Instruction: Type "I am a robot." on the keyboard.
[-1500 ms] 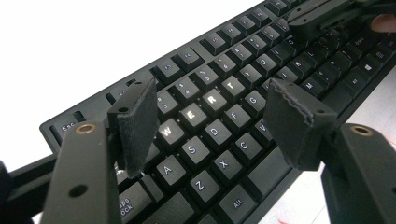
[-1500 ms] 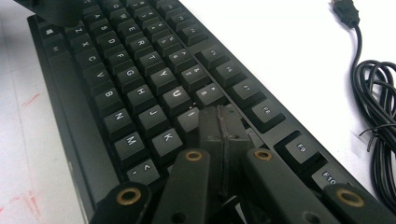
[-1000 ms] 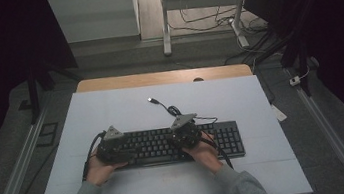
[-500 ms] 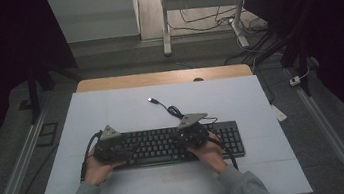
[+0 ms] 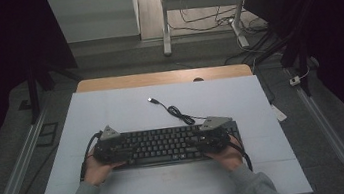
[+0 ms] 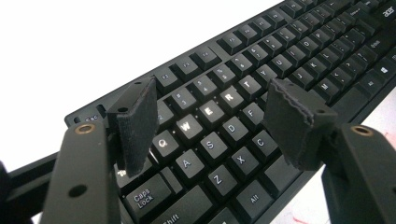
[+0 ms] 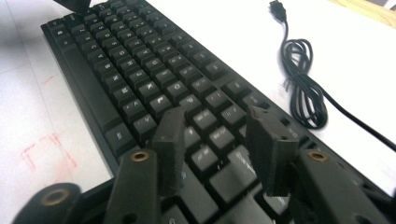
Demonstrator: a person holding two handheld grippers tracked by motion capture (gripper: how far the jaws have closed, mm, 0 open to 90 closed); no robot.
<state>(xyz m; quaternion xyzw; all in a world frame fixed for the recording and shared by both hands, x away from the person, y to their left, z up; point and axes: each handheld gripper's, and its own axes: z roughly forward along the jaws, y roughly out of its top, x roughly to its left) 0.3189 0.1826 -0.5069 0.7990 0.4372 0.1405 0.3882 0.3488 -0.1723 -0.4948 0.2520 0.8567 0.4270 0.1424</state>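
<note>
A black keyboard (image 5: 166, 145) lies across the near middle of the white table top (image 5: 126, 108). Its black cable (image 5: 177, 110) coils behind it and ends in a loose USB plug (image 5: 150, 100). My left gripper (image 5: 125, 151) hovers over the keyboard's left end, open, with its pads above the Q-W-E-R keys (image 6: 212, 98) and nothing between them. My right gripper (image 5: 200, 142) is over the right end. Its jaws have just been opening and stand apart above the keys (image 7: 217, 121), holding nothing. The keyboard (image 7: 140, 70) and the cable (image 7: 303, 93) also appear in the right gripper view.
A wooden strip (image 5: 162, 78) edges the table's far side. Faint red marks (image 7: 46, 149) are drawn on the table in front of the keyboard. Metal rails (image 5: 14, 178) run along the floor on both sides, and desk legs (image 5: 165, 22) and cables stand beyond the table.
My right hand has slid to the right along the keyboard, from right of its middle to its right end. The left hand has stayed where it was.
</note>
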